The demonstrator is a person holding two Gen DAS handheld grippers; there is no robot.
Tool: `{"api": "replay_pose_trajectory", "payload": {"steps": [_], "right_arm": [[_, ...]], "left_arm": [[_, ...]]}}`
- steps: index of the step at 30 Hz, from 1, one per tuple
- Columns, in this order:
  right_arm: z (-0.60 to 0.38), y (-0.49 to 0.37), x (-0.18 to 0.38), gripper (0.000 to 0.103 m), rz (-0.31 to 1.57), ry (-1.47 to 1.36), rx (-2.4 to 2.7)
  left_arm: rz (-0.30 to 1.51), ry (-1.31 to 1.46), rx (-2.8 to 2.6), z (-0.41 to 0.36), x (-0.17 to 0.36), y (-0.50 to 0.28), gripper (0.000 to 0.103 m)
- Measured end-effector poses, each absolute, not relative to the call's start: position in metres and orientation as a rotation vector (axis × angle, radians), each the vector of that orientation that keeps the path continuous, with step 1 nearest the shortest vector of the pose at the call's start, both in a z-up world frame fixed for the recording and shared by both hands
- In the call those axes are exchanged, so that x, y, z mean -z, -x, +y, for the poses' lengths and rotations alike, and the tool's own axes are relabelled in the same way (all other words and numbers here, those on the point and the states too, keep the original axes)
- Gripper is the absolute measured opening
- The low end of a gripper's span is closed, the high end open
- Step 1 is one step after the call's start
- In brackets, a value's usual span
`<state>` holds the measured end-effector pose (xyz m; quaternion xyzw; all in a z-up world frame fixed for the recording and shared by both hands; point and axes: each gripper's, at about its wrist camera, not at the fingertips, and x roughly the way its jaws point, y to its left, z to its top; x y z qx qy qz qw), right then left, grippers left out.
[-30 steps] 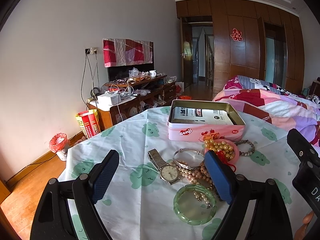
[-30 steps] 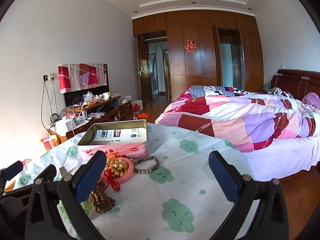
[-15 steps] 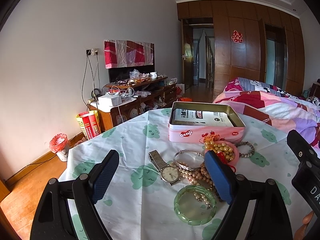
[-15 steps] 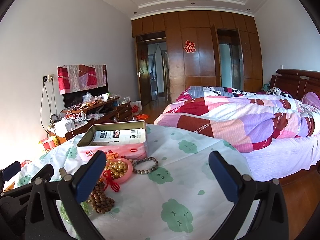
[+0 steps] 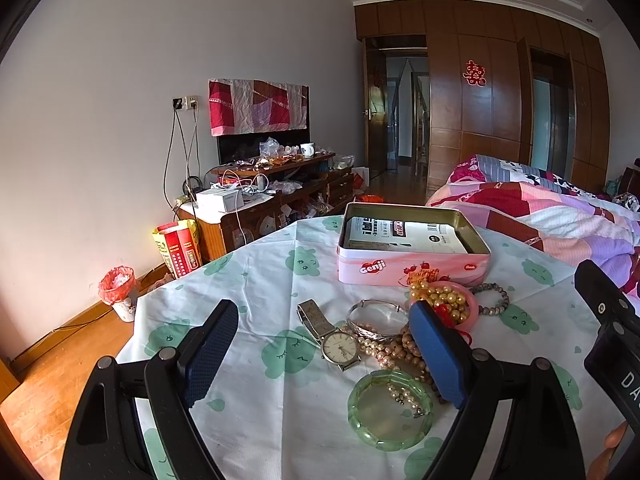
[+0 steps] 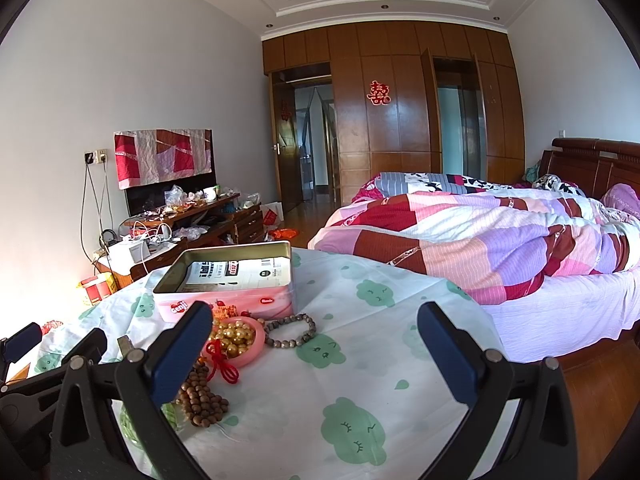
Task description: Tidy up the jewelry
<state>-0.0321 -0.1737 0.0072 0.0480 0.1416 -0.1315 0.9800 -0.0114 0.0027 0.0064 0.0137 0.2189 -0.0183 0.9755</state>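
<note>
So the jewelry is all heaped on the counter (image 5: 248, 280) just on the near side of the pink tin (image 5: 412, 270), and nothing has gone into the tin yet as far as I can see; inside there's only a printed white card or packet.

Left gripper (image 5: 324, 354) is spread wide with nothing between its pads, hovering low over the near edge of the pile. The wristwatch (image 5: 338, 344) sits almost dead centre between its fingers, slightly far of them. Its strap runs from near-right up to far-left, so the long axis is diagonal to the gripper's opening. The silver bangle (image 5: 376, 318) is just to the right of the watch, the green bangle (image 5: 390, 410) nearer and right, with a pearl strand lying partly inside it.

Right gripper (image 6: 316, 354) is also wide open and holding nothing. From its view the pile lies off to the left: the pink dish of gold beads (image 6: 236, 336) is right by its left finger, the grey bead bracelet (image 6: 292, 330) just far of the gap, the brown bead string (image 6: 202, 402) near-left.

My read: the left gripper is the one lined up for the watch, needing only a short push forward and down. It'd probably want to pinch across the strap or case, since that diagonal lie could let it slip.
</note>
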Motion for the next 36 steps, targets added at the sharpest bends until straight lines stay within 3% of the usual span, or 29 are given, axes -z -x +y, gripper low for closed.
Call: {"api": "replay_pose_trajectory", "payload": {"steps": [29,36], "right_arm": [[-0.174,0.032,-0.007,0.103,0.287,-0.098,0.265],[-0.179,0.035,-0.006,0.103,0.308,-0.112,0.264]], "left_arm": [[0.465,-0.022,0.047,0.006,-0.002,0.008,0.088],[0.592,0.013,0.181,0.031,0.007,-0.002,0.087]]}}
